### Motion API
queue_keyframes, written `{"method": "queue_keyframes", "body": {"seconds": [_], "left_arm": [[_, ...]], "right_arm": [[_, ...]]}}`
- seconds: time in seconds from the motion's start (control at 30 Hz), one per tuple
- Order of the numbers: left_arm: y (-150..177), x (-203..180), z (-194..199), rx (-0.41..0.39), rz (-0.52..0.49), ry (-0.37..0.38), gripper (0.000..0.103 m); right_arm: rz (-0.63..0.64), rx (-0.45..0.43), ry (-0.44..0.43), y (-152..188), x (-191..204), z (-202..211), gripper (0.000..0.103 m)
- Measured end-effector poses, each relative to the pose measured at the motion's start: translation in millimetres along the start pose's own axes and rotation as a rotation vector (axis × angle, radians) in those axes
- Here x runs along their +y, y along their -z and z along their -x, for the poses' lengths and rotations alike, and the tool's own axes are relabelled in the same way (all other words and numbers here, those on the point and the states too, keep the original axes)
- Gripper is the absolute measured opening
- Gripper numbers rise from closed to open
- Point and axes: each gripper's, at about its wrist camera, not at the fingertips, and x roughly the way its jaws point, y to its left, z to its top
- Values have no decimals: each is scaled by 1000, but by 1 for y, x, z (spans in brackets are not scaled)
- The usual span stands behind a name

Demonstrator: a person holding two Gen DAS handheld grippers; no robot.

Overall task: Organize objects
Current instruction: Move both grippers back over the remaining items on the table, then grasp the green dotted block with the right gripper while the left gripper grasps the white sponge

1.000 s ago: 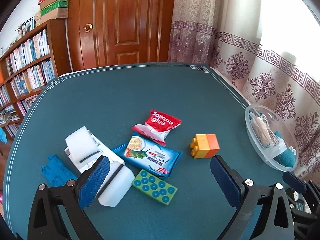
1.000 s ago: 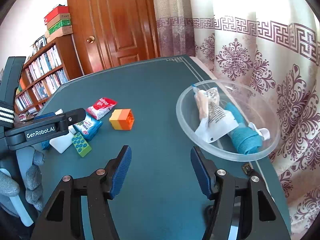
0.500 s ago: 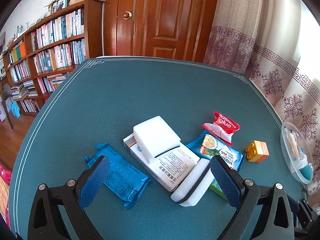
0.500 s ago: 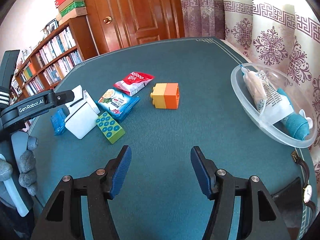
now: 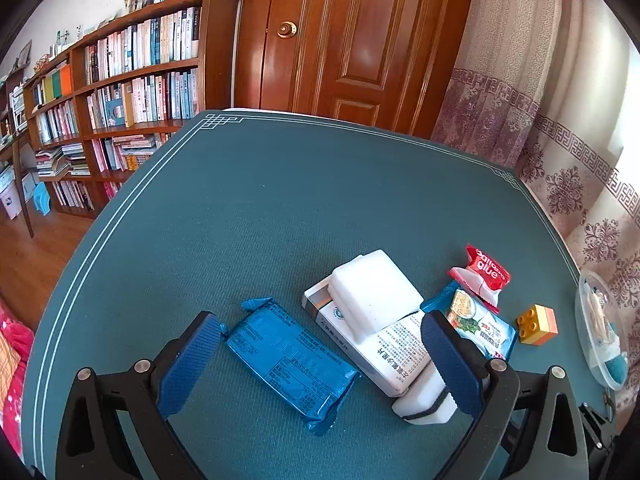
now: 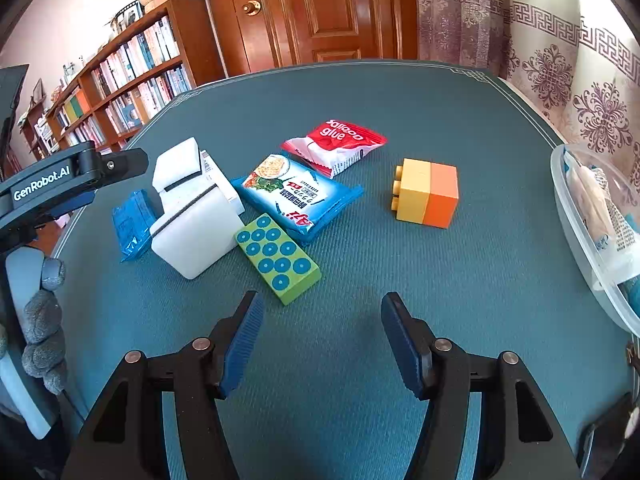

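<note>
On the teal table [image 6: 400, 120] with white border lines lie a blue wrapper [image 5: 288, 356], white sponges [image 5: 374, 300], a red glue packet [image 6: 334, 146], a green block [image 6: 278, 258] with blue dots, and a yellow-and-orange brick [image 6: 426, 192]

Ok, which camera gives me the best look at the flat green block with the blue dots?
The right wrist view: the flat green block with blue dots lies fully visible, just ahead of the right gripper. In the left wrist view it cannot be seen at all.
</note>
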Motion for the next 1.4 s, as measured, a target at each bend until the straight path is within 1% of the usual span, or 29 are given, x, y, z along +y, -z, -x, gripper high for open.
{"method": "queue_keyframes", "body": {"seconds": [0.2, 0.4, 0.47, 0.5, 0.67, 0.73, 0.83, 0.97, 1.1, 1.27, 1.4], "left_arm": [[-4, 7, 0, -3, 15, -6, 102], [-4, 13, -5, 8, 35, -20, 102], [-3, 13, -6, 12, 35, -25, 102], [-3, 14, -7, 13, 34, -27, 102], [-2, 14, -12, 27, 29, -36, 102], [0, 14, -13, 32, 26, -39, 102], [1, 15, -16, 39, 28, -43, 102], [2, 14, -17, 42, 20, -49, 102], [0, 12, -19, 49, 9, -40, 102], [-5, -4, -26, 64, -30, -21, 102], [-8, -20, -35, 72, -71, -25, 102]], "right_arm": [[45, 2, -11, -13, 12, -20, 63], [153, -13, 8, -17, 30, -30, 62], [178, -25, 32, -16, 34, -31, 56], [183, -29, 28, -14, 35, -30, 52], [170, -38, 31, -8, 31, -24, 42], [158, -40, 31, -4, 26, -21, 36], [138, -40, 37, 3, 19, -14, 32], [115, -41, 44, 13, 11, -4, 30], [77, -46, 26, 20, 2, 3, 30], [59, -51, 8, 22, -3, 4, 30], [46, -53, -10, 22, -5, 4, 31]]}}
